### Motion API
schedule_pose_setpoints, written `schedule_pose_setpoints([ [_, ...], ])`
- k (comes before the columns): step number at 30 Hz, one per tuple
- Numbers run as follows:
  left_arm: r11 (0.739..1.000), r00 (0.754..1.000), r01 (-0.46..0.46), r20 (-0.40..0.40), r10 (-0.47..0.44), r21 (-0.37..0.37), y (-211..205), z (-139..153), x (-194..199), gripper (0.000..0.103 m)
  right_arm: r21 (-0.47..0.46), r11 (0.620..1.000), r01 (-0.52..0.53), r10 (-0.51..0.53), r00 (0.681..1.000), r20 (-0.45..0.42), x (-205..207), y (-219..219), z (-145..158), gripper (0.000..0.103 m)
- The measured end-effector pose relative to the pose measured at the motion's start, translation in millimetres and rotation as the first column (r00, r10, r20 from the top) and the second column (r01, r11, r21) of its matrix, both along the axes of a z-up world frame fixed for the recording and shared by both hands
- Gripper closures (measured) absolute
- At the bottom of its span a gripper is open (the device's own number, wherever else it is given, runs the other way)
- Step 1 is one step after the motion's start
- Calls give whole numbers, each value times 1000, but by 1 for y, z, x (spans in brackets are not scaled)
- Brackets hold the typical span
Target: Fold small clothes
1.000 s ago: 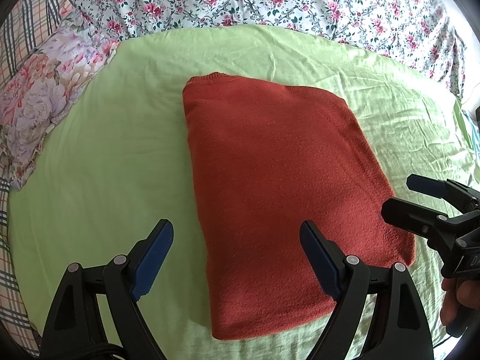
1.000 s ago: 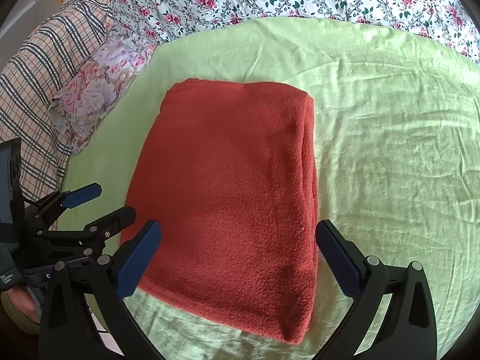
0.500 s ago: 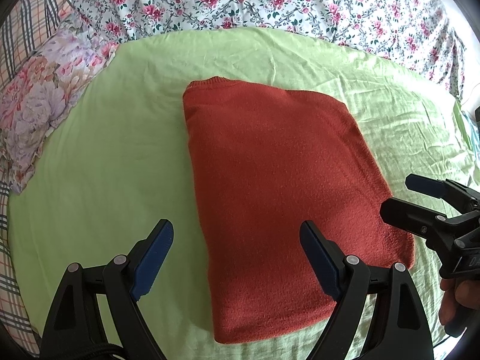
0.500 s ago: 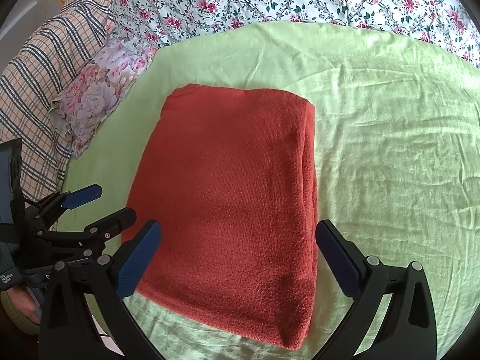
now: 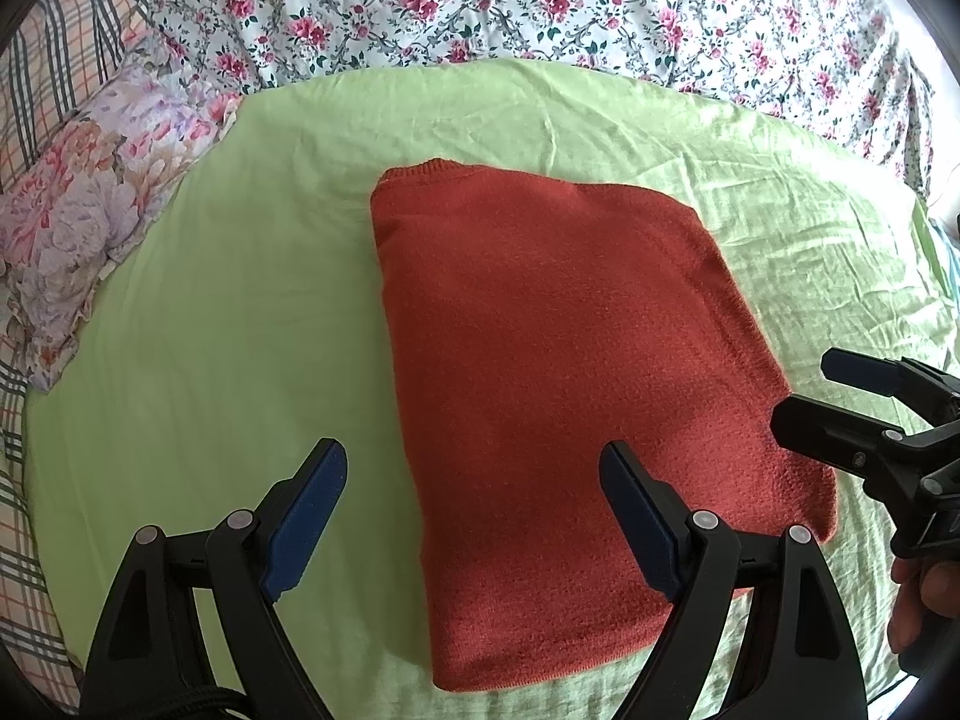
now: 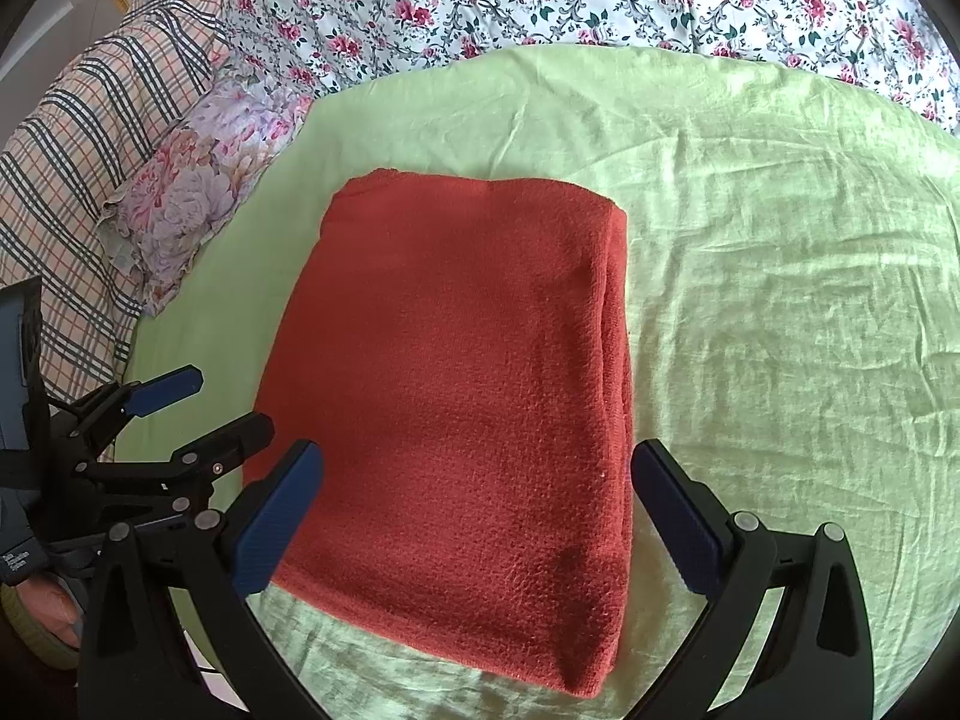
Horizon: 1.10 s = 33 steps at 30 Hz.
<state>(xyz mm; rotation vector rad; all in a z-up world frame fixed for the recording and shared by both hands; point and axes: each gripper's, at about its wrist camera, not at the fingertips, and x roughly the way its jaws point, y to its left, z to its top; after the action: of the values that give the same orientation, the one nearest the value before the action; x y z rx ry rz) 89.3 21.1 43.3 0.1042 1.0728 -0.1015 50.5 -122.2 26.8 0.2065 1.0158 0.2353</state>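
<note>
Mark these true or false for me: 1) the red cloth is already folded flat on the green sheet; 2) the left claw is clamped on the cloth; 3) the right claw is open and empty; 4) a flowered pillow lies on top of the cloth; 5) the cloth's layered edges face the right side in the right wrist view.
1) True: the cloth lies folded flat on the sheet.
2) False: the left claw is open, holding nothing.
3) True: the right claw is open, holding nothing.
4) False: the pillow lies off to the left, beside the sheet, apart from the cloth.
5) True: stacked layers show along its right edge.
</note>
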Motion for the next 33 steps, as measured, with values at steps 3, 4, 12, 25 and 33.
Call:
schedule_pose_setpoints([
  [3,1000,1000,-5,-6,5,-6,1,-1,1,16,4,1000,3,-3,1000,1,0,-1,0,1],
  [4,1000,1000,-6,-7,6,-9,2,-1,1,16,4,1000,4,-4,1000,1,0,-2,0,1],
  [12,1000,1000,-4,-1,4,-15,1,0,1,16,10,1000,9,-9,1000,2,-3,-2,-1,1],
  [25,1000,1000,-13,-6,13,-13,5,-3,2,16,17,1000,27,-26,1000,-6,-6,-6,-4,1],
  [33,1000,1000,-20,-15,20,-21,9,-5,3,16,20,999,28,-28,1000,-12,-5,-7,-7,1],
])
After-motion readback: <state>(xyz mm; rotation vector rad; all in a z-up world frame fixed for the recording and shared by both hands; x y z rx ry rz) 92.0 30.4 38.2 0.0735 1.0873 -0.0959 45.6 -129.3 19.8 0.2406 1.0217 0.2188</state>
